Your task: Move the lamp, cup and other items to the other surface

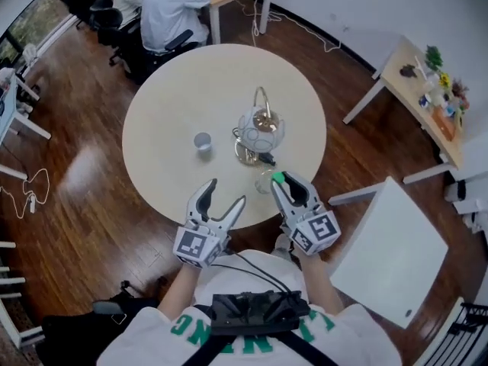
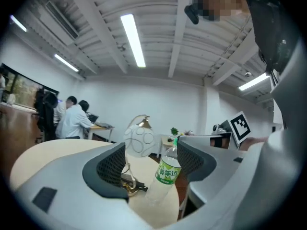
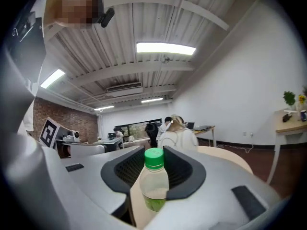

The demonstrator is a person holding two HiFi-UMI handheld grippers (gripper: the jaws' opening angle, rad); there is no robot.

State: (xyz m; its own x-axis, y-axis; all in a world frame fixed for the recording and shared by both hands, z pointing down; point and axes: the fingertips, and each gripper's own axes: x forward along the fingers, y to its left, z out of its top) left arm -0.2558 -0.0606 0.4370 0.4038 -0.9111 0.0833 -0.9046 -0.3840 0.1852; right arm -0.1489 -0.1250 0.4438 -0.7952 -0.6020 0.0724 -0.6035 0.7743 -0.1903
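Note:
A clear plastic bottle with a green cap and a little green liquid sits between the pads of my right gripper, which is shut on it near the round table's front edge. In the left gripper view the bottle leans, its green label facing me. My left gripper is open and holds nothing, just left of the right one over the table's near edge. The lamp, with a curved neck and a round wire shade, stands mid-table. A small clear cup stands left of the lamp.
A white square table stands to the right, lower in the head view. A side table with plants is at the far right. People sit at desks beyond the round table. Cables lie on the wooden floor at the left.

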